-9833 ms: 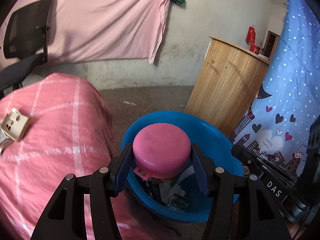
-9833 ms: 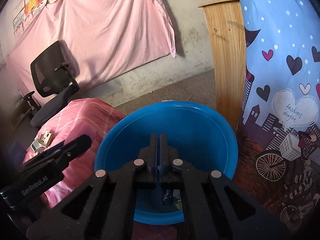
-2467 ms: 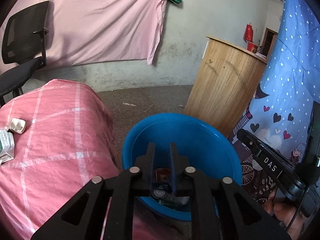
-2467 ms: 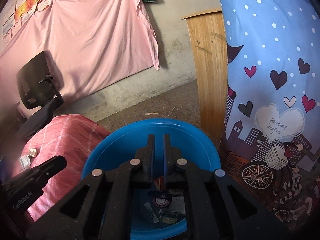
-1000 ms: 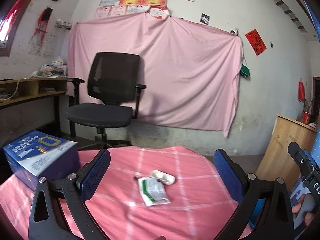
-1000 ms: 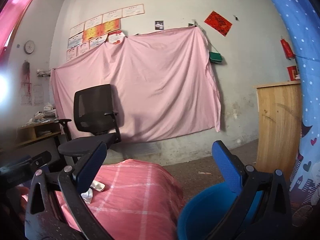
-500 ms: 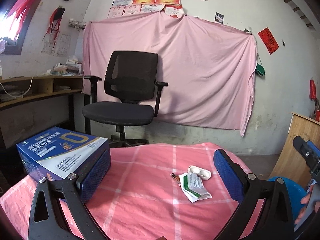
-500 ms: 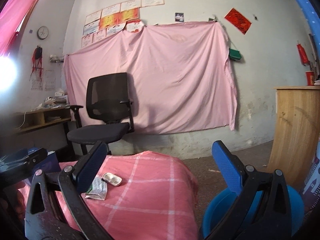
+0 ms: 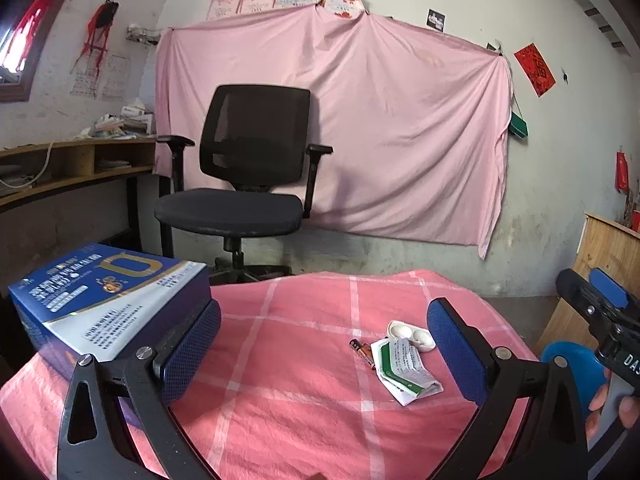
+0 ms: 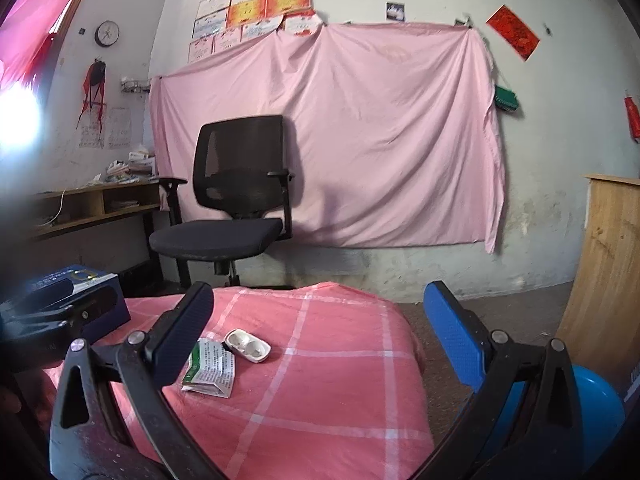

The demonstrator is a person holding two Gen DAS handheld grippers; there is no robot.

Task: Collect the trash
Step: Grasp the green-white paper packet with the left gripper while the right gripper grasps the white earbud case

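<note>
While both claws are hanging above the pink checked cloth, the collecting is, in my judgement, only partly done, because some small trash is lying on it and is waiting to be picked. The left gripper is standing wide open and is holding nothing; the right gripper is also spread wide and empty. On the cloth, a crumpled white and green paper packet is lying, with a small white plastic tray just beside its far end and a small battery touching or almost touching its left edge. From the right wrist view, the tray is overlapping the corner of the packet; the battery is not showing there. The blue basin, where I suppose the trash is going, is sitting low at the right, off the edge of the cloth; its inside is not showing, so I cannot tell how much is collected. A large blue box is resting at the left, close to the left gripper's left finger; whether it is trash I cannot say.

For moving, the cloth around the three pieces is giving open room. The right edge of the cloth is falling away near the basin, so the carrying path is looking short and free.
</note>
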